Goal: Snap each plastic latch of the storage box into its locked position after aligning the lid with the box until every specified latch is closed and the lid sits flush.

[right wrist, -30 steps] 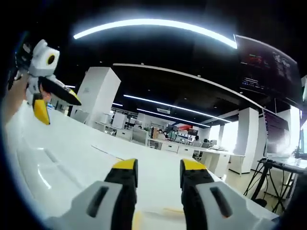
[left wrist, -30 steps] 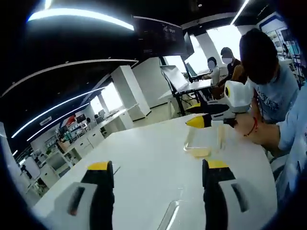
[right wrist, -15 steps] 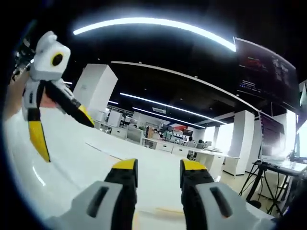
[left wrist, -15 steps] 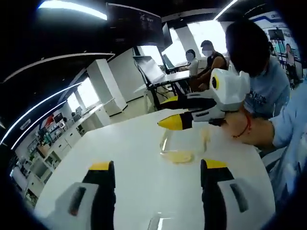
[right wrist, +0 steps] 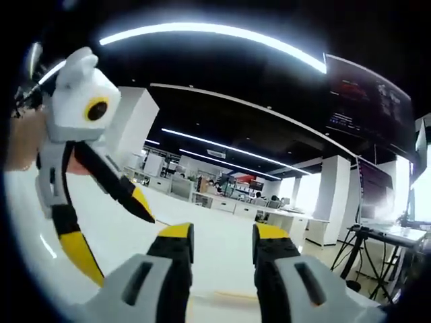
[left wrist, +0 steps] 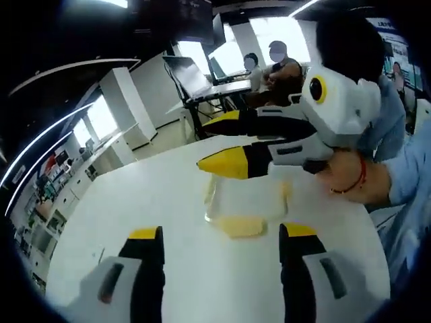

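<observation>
Both tongs (left wrist: 221,235) (right wrist: 222,235) open; left gripper view adds storage box (left wrist: 244,205) w/ yellow latch (left wrist: 241,226).

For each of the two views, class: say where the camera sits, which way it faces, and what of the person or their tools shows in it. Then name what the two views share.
Left gripper view: rides on the left gripper, looking across the white table at the clear storage box; the right gripper crosses above the box, held by a hand with a blue sleeve behind.
Right gripper view: rides on the right gripper, looking over the table into the office; the left gripper enters from the left.
Shared: the white table, and each view catches the other gripper with its jaws apart.
</observation>
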Motion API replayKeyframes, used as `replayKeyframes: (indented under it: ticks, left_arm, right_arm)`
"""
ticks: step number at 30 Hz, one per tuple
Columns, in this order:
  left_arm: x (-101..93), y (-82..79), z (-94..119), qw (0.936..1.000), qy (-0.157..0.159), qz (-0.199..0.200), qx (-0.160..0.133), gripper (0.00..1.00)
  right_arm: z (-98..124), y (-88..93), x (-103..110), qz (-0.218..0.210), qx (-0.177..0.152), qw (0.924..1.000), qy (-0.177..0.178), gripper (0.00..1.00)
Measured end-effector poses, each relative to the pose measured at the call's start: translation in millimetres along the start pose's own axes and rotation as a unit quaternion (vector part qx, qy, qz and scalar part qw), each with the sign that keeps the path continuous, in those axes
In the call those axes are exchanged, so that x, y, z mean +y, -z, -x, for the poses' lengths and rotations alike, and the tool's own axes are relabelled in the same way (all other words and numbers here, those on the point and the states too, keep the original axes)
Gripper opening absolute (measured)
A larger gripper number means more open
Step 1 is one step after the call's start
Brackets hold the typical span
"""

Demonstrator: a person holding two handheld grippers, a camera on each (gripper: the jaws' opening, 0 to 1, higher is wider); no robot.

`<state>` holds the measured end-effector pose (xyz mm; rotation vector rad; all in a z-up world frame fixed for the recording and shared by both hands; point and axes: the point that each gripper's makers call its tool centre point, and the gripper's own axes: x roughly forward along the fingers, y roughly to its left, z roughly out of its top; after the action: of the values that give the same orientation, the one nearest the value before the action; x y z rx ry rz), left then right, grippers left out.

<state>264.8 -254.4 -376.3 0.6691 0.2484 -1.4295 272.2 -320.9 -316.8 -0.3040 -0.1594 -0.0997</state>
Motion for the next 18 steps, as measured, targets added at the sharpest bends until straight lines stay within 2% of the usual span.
replayKeyframes:
  ticks: [7, 18]
  left_arm:
    - [-8.4, 18.4, -25, 0.9983, 0.027, -0.009, 0.051, 0.66]
    - [-20.5, 33.8, -58, 0.9931, 0.061, -0.009, 0.1, 0.59]
  right_arm:
    - [1, 1.5, -6, -0.003, 0.002, 0.9999, 0.013, 0.33]
    - [0, 3.8, -6, -0.004, 0.007, 0.9999, 0.011, 0.33]
